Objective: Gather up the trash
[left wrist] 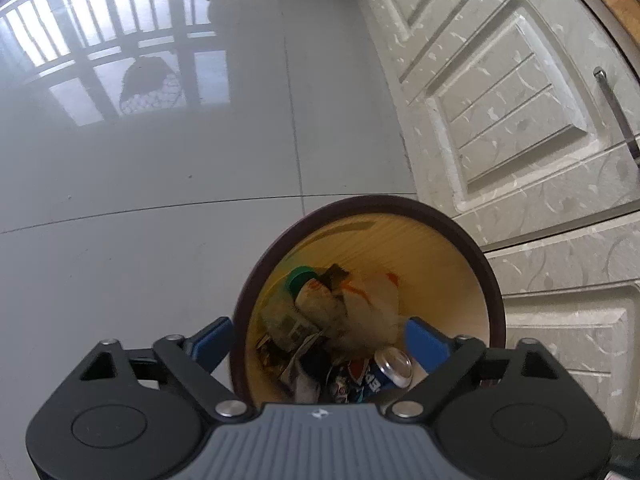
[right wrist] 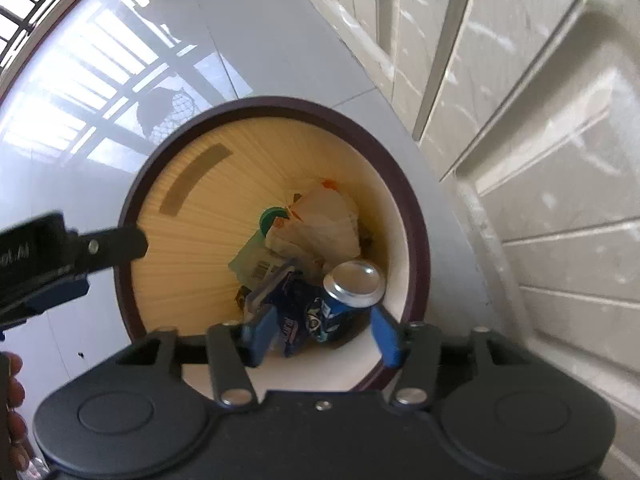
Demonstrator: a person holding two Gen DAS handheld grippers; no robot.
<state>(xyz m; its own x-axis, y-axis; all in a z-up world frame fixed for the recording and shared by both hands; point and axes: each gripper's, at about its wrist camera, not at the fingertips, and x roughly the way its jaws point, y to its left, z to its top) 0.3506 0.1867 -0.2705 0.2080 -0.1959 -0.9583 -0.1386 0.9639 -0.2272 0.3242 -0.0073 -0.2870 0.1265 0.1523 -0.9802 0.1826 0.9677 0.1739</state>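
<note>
Trash (left wrist: 352,320) fills the bottom of the bin (left wrist: 494,292) beside the cabinet (left wrist: 520,120); the left gripper (left wrist: 316,340) is spread wide, straddling the bin's rim. From the right wrist, the right gripper (right wrist: 320,334) gapes empty above a blue can (right wrist: 348,292) inside the bin.

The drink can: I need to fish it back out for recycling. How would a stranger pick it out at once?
Find the round bin with the dark maroon rim, standing on the floor beside the white cabinets. Inside, at the side nearest the cabinets, the drink can stands among wrappers. Its blue body and shiny silver end set it apart from the pale crumpled bag and green lid.
</note>
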